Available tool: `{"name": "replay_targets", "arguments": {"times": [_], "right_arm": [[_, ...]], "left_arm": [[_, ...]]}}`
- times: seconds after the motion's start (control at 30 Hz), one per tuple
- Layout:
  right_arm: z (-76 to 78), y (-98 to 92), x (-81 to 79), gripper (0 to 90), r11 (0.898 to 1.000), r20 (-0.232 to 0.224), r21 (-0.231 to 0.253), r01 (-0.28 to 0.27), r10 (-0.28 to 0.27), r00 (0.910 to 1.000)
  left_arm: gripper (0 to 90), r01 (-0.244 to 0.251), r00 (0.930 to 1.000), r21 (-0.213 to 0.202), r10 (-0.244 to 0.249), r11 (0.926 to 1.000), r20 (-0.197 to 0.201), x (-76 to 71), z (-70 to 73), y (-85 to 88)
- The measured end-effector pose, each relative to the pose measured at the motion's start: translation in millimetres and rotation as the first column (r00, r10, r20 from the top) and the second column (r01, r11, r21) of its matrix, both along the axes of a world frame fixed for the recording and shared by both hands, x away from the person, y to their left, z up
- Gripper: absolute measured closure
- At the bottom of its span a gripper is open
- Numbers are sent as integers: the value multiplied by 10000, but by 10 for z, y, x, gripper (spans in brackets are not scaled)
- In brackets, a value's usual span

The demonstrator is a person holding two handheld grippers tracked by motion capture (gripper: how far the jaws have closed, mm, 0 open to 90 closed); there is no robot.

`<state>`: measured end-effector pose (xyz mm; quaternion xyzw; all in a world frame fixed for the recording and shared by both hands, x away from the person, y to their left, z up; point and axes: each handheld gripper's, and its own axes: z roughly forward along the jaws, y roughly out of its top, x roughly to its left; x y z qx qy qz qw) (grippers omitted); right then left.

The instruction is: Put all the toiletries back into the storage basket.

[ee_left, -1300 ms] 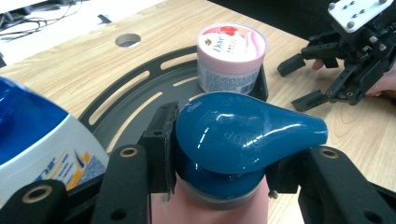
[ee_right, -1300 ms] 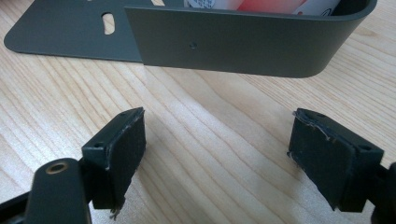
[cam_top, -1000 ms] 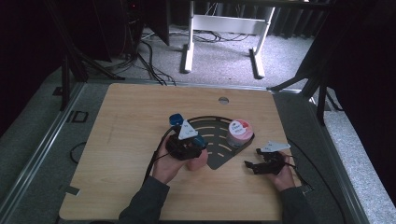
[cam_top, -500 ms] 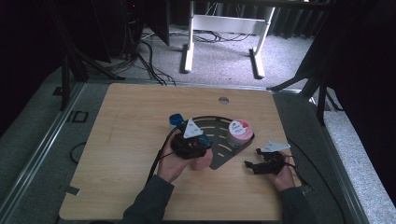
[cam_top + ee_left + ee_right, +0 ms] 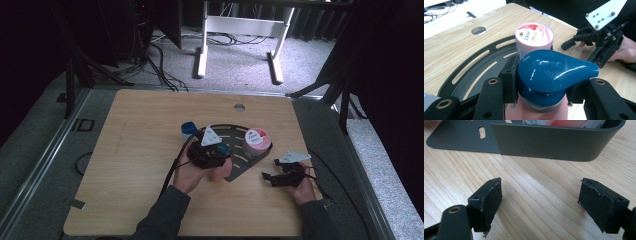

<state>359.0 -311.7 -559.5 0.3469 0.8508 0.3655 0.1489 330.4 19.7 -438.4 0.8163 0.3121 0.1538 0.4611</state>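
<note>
Already the left gripper (image 5: 212, 150) has its pads pressed on a pump bottle (image 5: 549, 82), pinching the blue collar just under the pump head; the pinkish body of the bottle runs down out of the left gripper view between the jaws. In the high view that gripper hangs over the left part of the dark slotted tray (image 5: 235, 131), with the person's left hand (image 5: 192, 172) under it. A small blue cap-like thing (image 5: 188, 128) sits just beyond, at the tray's left edge; what it is I cannot tell.

On progress, my reading is that the pink tub (image 5: 534, 35) with its printed lid is already placed, standing upright in the right corner of the tray against its raised wall (image 5: 549, 143). The bottle looks like the piece in hand: gripped, over the tray, but not visibly set down or let go. Left to do, I judge, is to stand it on the tray near the tub and release it.

The bottle's long axis seems to run roughly upright, toward the gripper's camera. Its spout tapers toward the right of the left gripper view, pointing at the right gripper (image 5: 272, 176).

That gripper rests on the bare wooden table (image 5: 536, 195) just short of the tray wall, jaws spread wide with nothing between them
</note>
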Motion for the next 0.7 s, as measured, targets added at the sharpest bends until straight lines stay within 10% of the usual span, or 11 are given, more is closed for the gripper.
{"name": "replay_targets", "arguments": {"times": [0.7], "right_arm": [[1, -1, 0, 183, 10000, -7, -23, -7, 7, 10000]], "left_arm": [[528, -89, 10000, -7, 89, 10000, -11, 114, 11, -125]]}}
